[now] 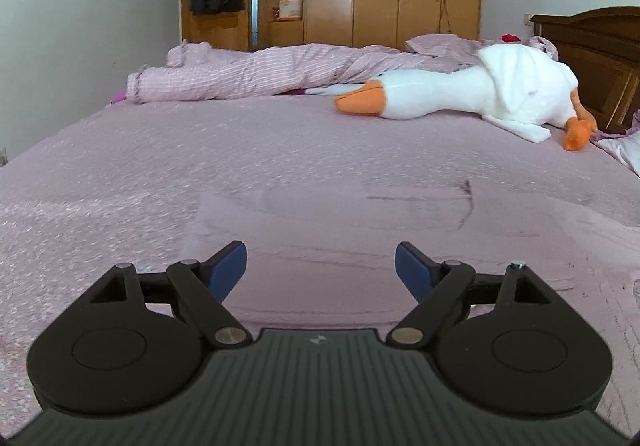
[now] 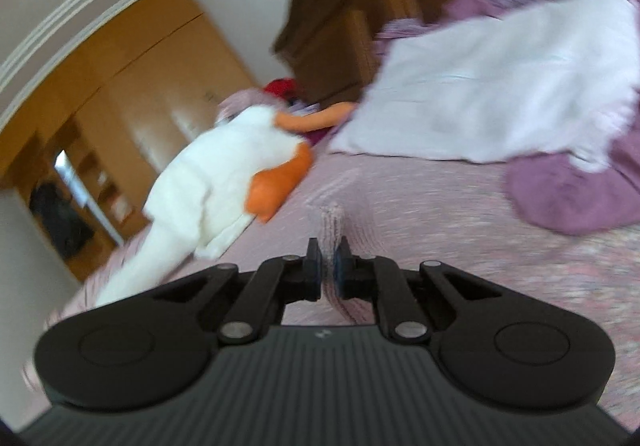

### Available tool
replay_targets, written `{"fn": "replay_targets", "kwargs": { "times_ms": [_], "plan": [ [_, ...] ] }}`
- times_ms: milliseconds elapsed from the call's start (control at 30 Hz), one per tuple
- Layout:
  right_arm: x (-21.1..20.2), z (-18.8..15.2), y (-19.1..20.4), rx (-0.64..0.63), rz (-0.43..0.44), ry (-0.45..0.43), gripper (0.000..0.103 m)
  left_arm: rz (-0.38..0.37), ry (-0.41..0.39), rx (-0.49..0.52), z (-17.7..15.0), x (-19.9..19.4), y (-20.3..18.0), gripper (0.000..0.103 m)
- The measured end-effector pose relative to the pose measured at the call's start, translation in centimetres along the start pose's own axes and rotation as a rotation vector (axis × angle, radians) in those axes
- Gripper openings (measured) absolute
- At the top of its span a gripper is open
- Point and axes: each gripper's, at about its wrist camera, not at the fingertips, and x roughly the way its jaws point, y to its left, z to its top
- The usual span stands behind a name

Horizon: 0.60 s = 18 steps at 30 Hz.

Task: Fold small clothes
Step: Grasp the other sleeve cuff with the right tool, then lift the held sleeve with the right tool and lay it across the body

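Presently the left tool (image 1: pixel 321 264) hangs with jaws apart above the flat pale pink garment (image 1: pixel 400 213) on the pink bed (image 1: pixel 120 173), while the right tool (image 2: pixel 328 266) is clamped on a pink fabric fold (image 2: pixel 332 221), so folding appears under way, unfinished.

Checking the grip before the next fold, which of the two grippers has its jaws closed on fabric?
The right gripper: its jaws pinch a strip of pink fabric. The left gripper hangs wide open and empty above the bed.

right wrist view motion-blurred | white pillow (image 2: pixel 500 93) smeared | headboard (image 1: pixel 592 57) cut off
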Motion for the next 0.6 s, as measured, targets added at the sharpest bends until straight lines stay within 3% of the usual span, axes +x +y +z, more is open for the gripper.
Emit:
{"fn": "replay_targets", "kwargs": {
  "times_ms": [333, 467, 600],
  "plan": [
    [0.5, -2.0, 8.6, -0.231, 0.055, 0.01, 0.01, 0.031, 0.019, -0.032, -1.2, 0.3, 6.1, 0.087],
    [0.1, -3.2, 10.3, -0.203, 0.048, 0.025, 0.01, 0.009, 0.01, -0.049, -1.4, 0.9, 7.2, 0.088],
    [0.0, -4.0, 12.9, -0.26, 0.021, 0.049, 0.01, 0.007, -0.023, -0.039, -0.8, 1.4, 7.2, 0.088]
  ]
}}
